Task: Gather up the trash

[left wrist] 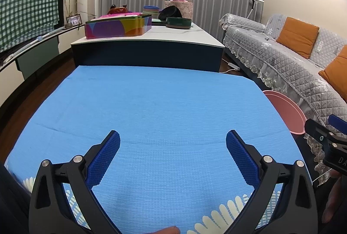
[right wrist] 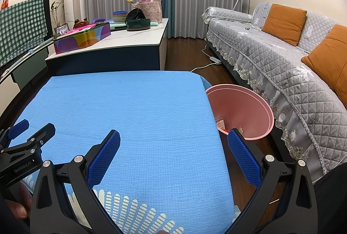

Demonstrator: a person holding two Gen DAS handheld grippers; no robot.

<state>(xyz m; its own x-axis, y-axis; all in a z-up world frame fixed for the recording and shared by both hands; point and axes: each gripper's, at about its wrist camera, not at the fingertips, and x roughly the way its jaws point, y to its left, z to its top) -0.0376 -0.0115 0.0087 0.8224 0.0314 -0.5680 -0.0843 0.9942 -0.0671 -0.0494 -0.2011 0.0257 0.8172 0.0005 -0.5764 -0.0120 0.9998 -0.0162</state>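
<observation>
A pink bin [right wrist: 256, 108] stands on the floor at the right edge of a table covered with a blue cloth [right wrist: 130, 108]; a few scraps of trash [right wrist: 221, 123] lie in its bottom. The bin also shows in the left wrist view [left wrist: 286, 112]. My left gripper [left wrist: 173, 138] is open and empty over the blue cloth [left wrist: 162, 108]. My right gripper [right wrist: 173, 138] is open and empty over the cloth's right edge, its right finger in front of the bin. Each gripper shows in the other's view: the right one [left wrist: 325, 132], the left one [right wrist: 28, 130].
A grey quilted sofa [right wrist: 282, 60] with orange cushions runs along the right. A low white-topped table [right wrist: 121, 43] behind carries a colourful box [right wrist: 82, 39], bowls and a basket. A power strip [right wrist: 214, 59] and cable lie on the wooden floor. A TV stand [left wrist: 32, 47] is left.
</observation>
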